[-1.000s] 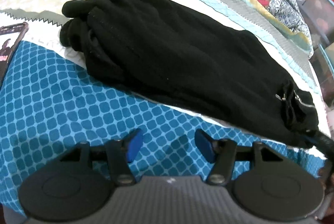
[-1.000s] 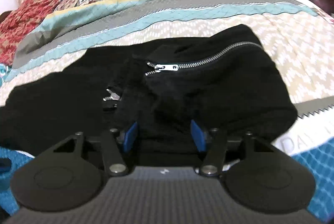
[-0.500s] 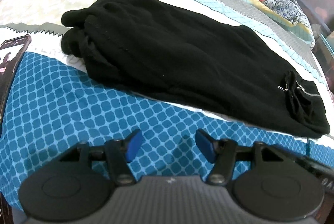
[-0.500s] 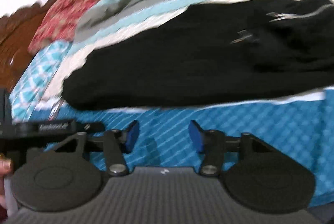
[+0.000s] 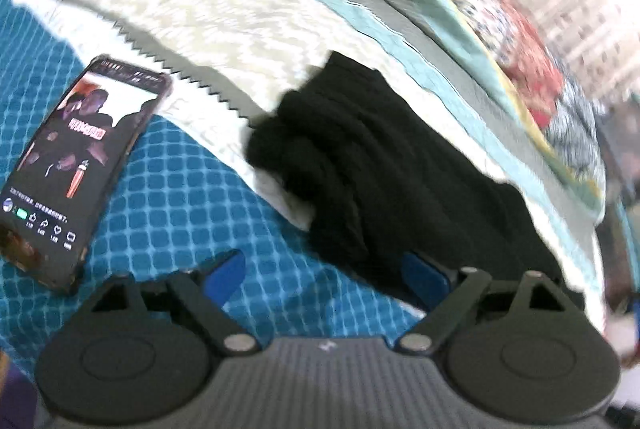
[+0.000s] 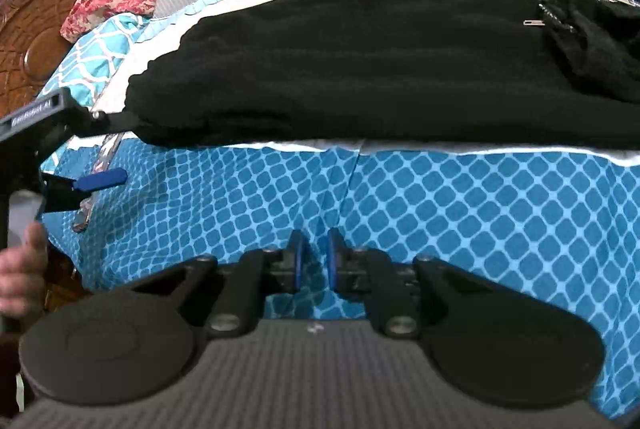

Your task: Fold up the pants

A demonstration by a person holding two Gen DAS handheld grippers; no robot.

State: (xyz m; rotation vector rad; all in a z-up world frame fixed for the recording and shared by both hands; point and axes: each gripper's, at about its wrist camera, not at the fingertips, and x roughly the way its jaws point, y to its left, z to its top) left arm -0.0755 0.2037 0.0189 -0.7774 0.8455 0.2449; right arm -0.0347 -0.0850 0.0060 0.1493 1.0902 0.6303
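Left wrist view shows the black pants (image 5: 392, 165) lying lengthwise across the bed (image 5: 172, 197), already doubled into a long strip, probably so the ends can be brought together next. A phone (image 5: 76, 165) lies on the blue sheet at near left, clear of the cloth. The left claw (image 5: 324, 275) is spreading wide at the pants' rumpled leg end, one pad against the fabric's edge, gripping nothing. In the right wrist view, the right claw (image 6: 314, 261) is closing empty over bare sheet, nearly clenched, just short of the pants.
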